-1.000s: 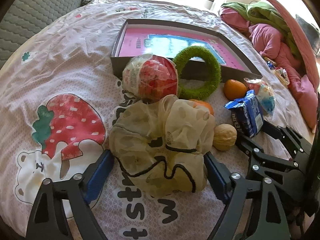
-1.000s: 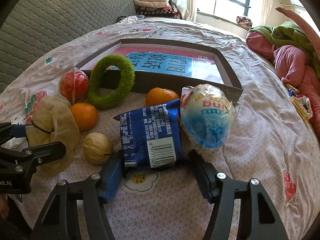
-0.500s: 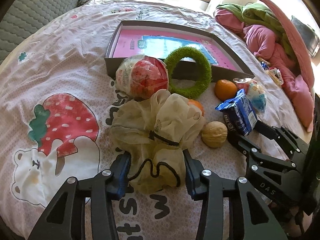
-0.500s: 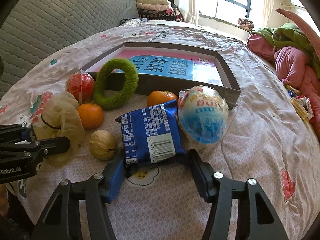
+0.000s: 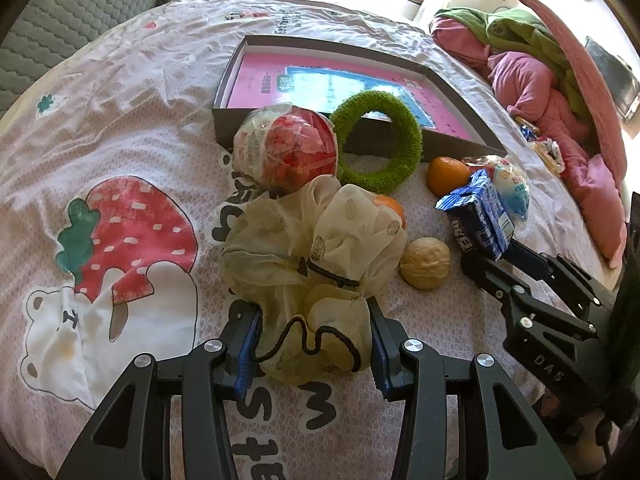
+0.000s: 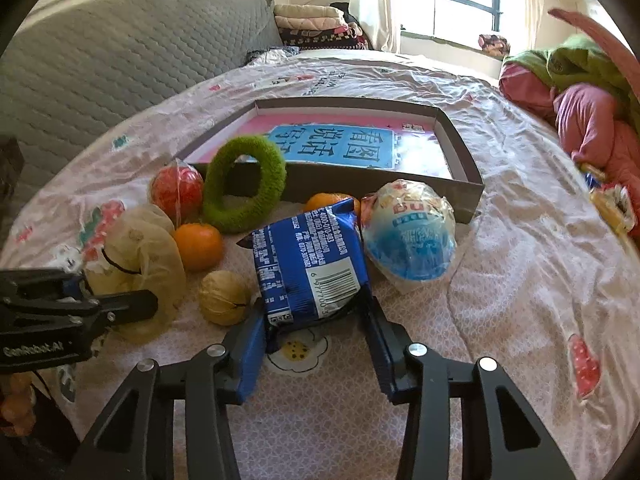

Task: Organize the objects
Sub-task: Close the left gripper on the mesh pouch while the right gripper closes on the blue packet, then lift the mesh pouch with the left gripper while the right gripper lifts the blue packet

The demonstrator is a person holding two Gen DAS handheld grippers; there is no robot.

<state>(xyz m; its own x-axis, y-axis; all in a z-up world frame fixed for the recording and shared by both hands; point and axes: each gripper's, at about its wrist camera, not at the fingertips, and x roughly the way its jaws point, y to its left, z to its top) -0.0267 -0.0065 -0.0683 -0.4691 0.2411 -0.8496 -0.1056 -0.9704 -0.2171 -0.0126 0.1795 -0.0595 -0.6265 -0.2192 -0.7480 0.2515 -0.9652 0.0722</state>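
Left gripper (image 5: 312, 340) clamped on the near end of a cream gauze scrunchie (image 5: 312, 252), blue pads pressed into the fabric on both sides. Scrunchie lying on the printed bedsheet (image 5: 120, 120), just in front of a wrapped red ball (image 5: 286, 148) and touching an orange (image 5: 390, 208) behind it. Walnut (image 5: 425, 263) just beside the scrunchie on the right.

Right gripper (image 6: 314, 334) closing around the near end of a blue snack packet (image 6: 310, 256), packet between the jaws, pads at its edges; firm contact hard to confirm. Wrapped blue-and-white ball (image 6: 410, 236) touching the packet's right side. Second orange (image 6: 322, 202) behind the packet. Green fuzzy ring (image 6: 244, 186) leaning against the front wall of a shallow dark box (image 6: 460, 152).
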